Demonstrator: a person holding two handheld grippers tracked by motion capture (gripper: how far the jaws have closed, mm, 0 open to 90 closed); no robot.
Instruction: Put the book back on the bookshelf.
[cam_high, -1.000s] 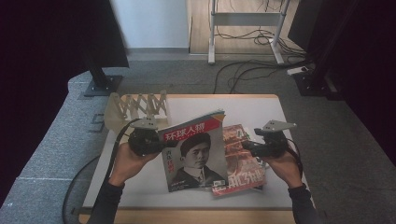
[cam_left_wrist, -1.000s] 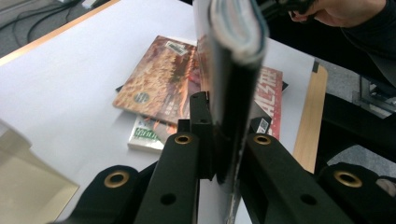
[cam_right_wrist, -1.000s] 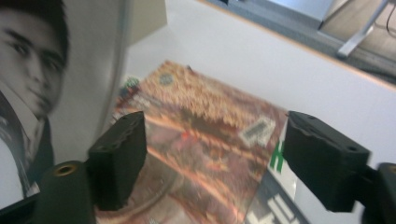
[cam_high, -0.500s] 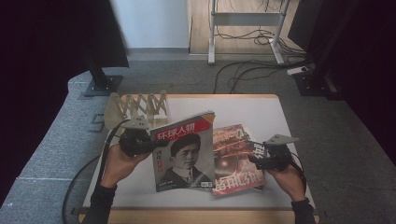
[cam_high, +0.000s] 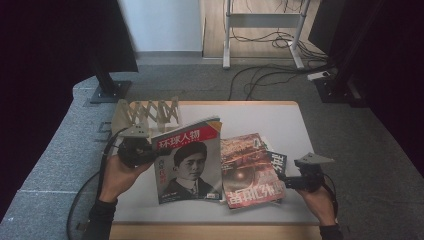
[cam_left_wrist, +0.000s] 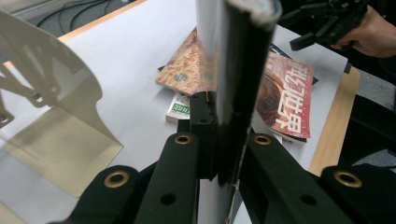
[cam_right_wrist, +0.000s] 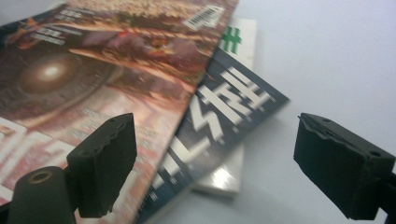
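— Clearly, the portrait magazine (cam_high: 187, 162) is gripped at its left edge and lifted off the white table (cam_high: 280, 117), tilted up over the table's left half. Why is it held by that edge?

— The spine side is likely the stiffest part, so the pages are kept together there. In the left gripper view the magazine's edge (cam_left_wrist: 243, 70) is seen clamped upright between the two black jaws, which are closed tight on it. The left gripper (cam_high: 136, 150) is thus kept squeezed on the cover, and the magazine is carried rather than dragged.

— And what is left lying flat?

— A red-covered magazine (cam_high: 250, 172) is seen just to the right, lying on top of a dark magazine (cam_high: 276, 161) whose corner sticks out from beneath it. A thinner white booklet (cam_right_wrist: 233, 60) is tucked under both, as shown in the right gripper view.

— How is the right gripper (cam_high: 292, 182) set?

— Its jaws are spread wide with nothing between the pads, and they have just been opening further. It is held low at the right edge of the stack, beside the dark magazine's corner, probably so that the next one can be picked up by its edge.

— What is the folding wooden rack (cam_high: 150, 112) for?

— It stands at the table's far left, just behind the lifted magazine, so it is judged to be the place where the magazines are to be slotted upright.
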